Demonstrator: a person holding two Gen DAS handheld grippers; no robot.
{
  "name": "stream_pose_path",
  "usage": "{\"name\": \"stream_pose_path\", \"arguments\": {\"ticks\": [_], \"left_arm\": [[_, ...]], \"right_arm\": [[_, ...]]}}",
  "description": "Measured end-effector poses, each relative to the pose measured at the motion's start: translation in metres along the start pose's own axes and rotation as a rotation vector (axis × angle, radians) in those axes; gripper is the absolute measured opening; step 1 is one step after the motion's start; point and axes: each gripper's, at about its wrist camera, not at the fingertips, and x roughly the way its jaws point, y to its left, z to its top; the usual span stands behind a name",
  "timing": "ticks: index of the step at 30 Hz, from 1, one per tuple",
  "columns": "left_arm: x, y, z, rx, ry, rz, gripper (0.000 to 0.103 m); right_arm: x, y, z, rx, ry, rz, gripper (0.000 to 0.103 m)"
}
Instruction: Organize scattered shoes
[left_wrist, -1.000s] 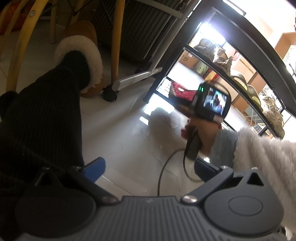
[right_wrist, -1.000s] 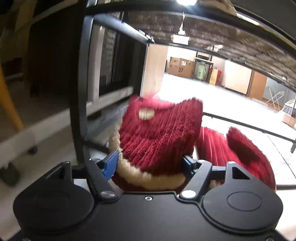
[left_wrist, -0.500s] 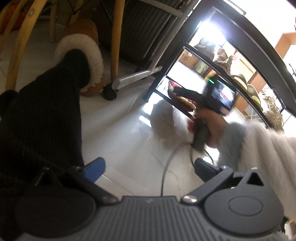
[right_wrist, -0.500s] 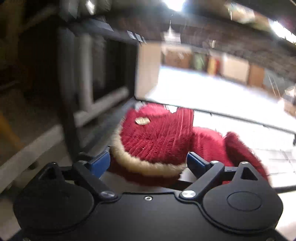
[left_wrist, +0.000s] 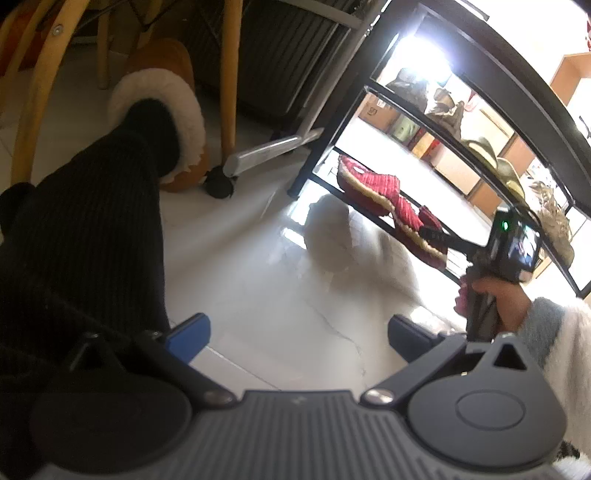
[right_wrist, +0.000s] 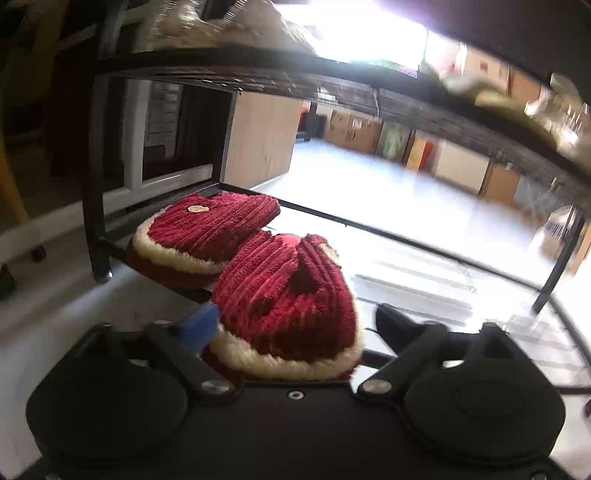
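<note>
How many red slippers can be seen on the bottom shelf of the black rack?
2. One red slipper lies near the rack's left post; the other red slipper lies beside it, touching it, between the right claw's open fingers.

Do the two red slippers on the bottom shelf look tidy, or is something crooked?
Slightly crooked. The nearer red slipper lies at an angle, its toe touching or overlapping the farther red slipper, so the pair is not parallel on the rack's bottom shelf.
</note>
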Motion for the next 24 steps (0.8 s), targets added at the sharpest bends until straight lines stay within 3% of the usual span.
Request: {"name": "stream_pose_path", "arguments": {"ticks": [1, 4, 8, 19, 24], "left_arm": [[0.000, 0.000, 0.000, 0.002, 0.001, 0.002, 0.103], [0.001, -0.001, 0.000, 0.007, 0.003, 0.007, 0.103], [0.001, -0.001, 0.000, 0.006, 0.001, 0.009, 0.103], [0.002, -0.002, 0.001, 0.006, 0.003, 0.011, 0.103], [0.002, -0.002, 0.001, 0.004, 0.001, 0.011, 0.103]], "right_arm": [[0.005, -0.002, 0.000, 0.029, 0.024, 0.009, 0.069], [0.013, -0.003, -0.009, 0.090, 0.041, 0.017, 0.058], [0.016, 0.002, -0.028, 0.099, 0.059, 0.002, 0.049], [0.033, 0.017, -0.035, 0.180, 0.035, -0.077, 0.046], [0.031, 0.008, -0.016, 0.178, -0.008, -0.082, 0.046]]}}
